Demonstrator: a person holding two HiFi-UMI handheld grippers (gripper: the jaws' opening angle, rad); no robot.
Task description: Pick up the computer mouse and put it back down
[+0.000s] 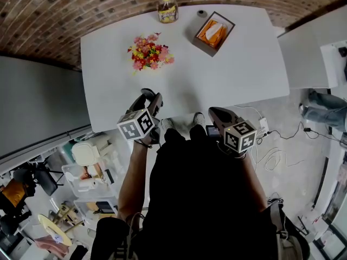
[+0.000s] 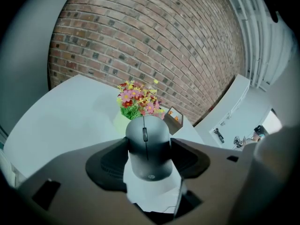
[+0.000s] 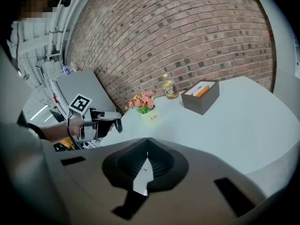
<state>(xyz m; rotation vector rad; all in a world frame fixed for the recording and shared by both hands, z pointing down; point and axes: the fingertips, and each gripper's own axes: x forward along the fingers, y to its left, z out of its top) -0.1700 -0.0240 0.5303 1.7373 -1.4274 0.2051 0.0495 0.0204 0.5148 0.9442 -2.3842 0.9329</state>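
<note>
I have plenty of bare tabletop ahead of both claws. The only clutter sits toward the far side: a pot of flowers at far left, a bottle on the far edge, and an open brown box to its right. All three are well apart from my claws. The near edge runs just in front of me, and to the right of my feet the floor is strewn with white cables.

My left claw reaches in over that near edge, close to the near-left corner. It is grasping the computer mouse: in the left gripper view both pads press the mouse's sides, its scroll wheel faces up and its nose points toward the flowers. From the right gripper view the mouse looks lifted off the surface, hanging by the tabletop's edge.

My right claw is clenched with nothing in it, tips touching. In the head view it sits short of the near edge, over the floor.
</note>
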